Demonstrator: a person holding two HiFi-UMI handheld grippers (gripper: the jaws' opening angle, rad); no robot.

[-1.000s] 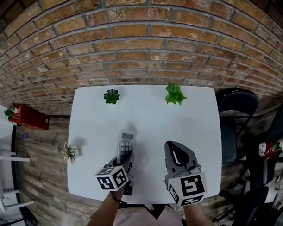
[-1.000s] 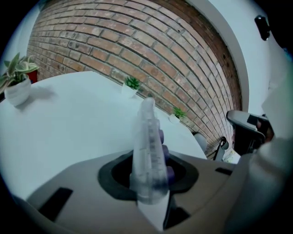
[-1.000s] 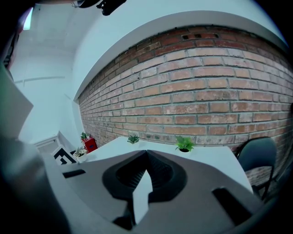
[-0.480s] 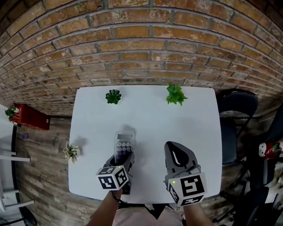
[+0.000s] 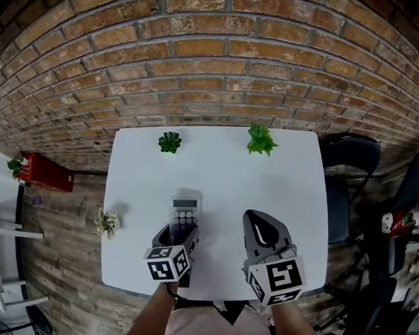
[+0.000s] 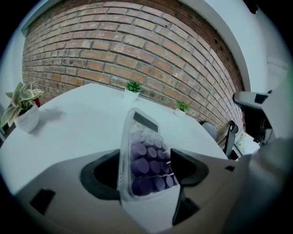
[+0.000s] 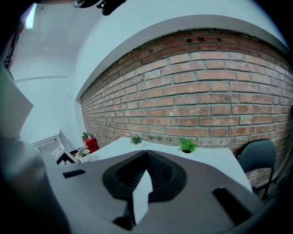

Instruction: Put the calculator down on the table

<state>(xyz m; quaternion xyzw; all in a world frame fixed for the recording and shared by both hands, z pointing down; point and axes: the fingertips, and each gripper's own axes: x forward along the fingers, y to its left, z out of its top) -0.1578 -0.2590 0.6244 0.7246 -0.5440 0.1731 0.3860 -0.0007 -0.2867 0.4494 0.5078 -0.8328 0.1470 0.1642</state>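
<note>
L gripper [image 5: 182,234] tilts down, jaws just opening, apart w/ calculator [image 5: 184,212] between. R gripper [image 5: 261,230] jaws together, empty.

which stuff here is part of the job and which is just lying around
In the job: clear-cased calculator with purple keys; white rectangular table; left tool, jaws just opening, calculator between them.
Lying about: small dark green succulent; bright green leafy plant; pale variegated potted plant; shut right tool.

Head view above table [image 5: 216,170], gripper views low
</note>
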